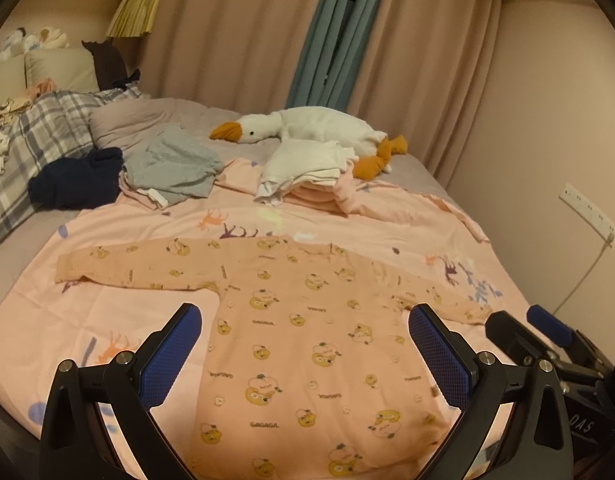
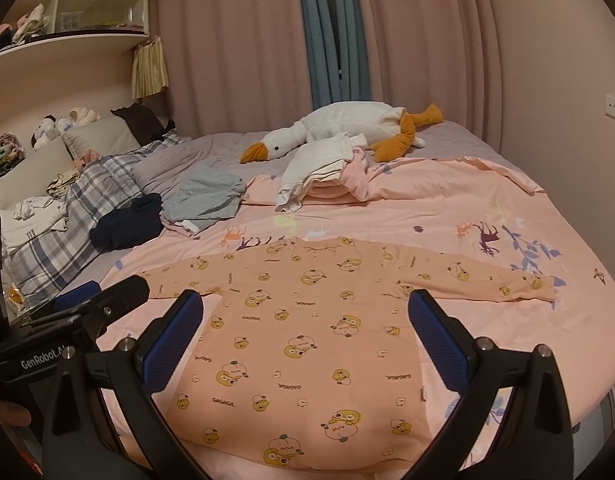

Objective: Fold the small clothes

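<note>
Right wrist view alone: shelf [image 2: 67, 12] above flat shirt [image 2: 307, 340], both grippers' jaws spread.

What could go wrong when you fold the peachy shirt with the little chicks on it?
The shirt lies on a loose pink sheet, so a tool might pinch both together. Both open tools, left tool and right tool, hover mid-shirt, far from the long sleeves, so a sleeve could drag or bunch.

Both wrist views look forward and down from close above the bed [image 1: 35, 232], sharing the spread shirt [image 1: 307, 340].
</note>
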A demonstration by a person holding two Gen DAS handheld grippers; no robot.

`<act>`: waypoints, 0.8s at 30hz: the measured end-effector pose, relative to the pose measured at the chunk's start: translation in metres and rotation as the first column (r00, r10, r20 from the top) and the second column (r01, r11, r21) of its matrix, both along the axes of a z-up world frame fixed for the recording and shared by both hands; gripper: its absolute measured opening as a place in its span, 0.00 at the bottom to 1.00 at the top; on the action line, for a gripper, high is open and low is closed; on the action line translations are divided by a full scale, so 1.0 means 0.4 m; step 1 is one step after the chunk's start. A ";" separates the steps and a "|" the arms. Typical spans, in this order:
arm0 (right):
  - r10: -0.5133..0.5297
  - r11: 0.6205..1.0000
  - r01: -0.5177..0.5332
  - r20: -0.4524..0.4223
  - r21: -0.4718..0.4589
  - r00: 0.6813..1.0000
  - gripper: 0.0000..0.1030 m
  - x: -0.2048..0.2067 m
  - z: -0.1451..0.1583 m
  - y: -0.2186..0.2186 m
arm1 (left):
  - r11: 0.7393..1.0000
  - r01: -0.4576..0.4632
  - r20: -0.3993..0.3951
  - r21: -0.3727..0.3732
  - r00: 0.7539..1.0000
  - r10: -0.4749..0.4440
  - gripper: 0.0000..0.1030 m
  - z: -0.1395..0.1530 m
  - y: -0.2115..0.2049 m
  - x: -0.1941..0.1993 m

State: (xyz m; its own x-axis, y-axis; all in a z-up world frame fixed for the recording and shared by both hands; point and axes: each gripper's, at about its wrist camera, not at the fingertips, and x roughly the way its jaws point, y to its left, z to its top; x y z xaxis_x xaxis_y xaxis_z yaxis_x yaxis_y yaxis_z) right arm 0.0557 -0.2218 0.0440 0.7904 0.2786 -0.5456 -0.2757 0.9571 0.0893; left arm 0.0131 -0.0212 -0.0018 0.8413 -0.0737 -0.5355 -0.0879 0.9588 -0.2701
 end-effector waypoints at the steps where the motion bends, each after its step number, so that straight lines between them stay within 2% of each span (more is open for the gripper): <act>1: -0.006 1.000 0.006 0.002 0.001 1.000 1.00 0.000 0.001 -0.004 | 1.000 0.002 -0.002 0.004 1.000 -0.002 1.00 -0.001 -0.003 0.000; 24: -0.052 0.999 0.052 0.014 -0.010 0.999 1.00 0.009 0.006 -0.041 | 1.000 0.014 -0.022 0.023 1.000 -0.014 1.00 0.006 -0.021 0.014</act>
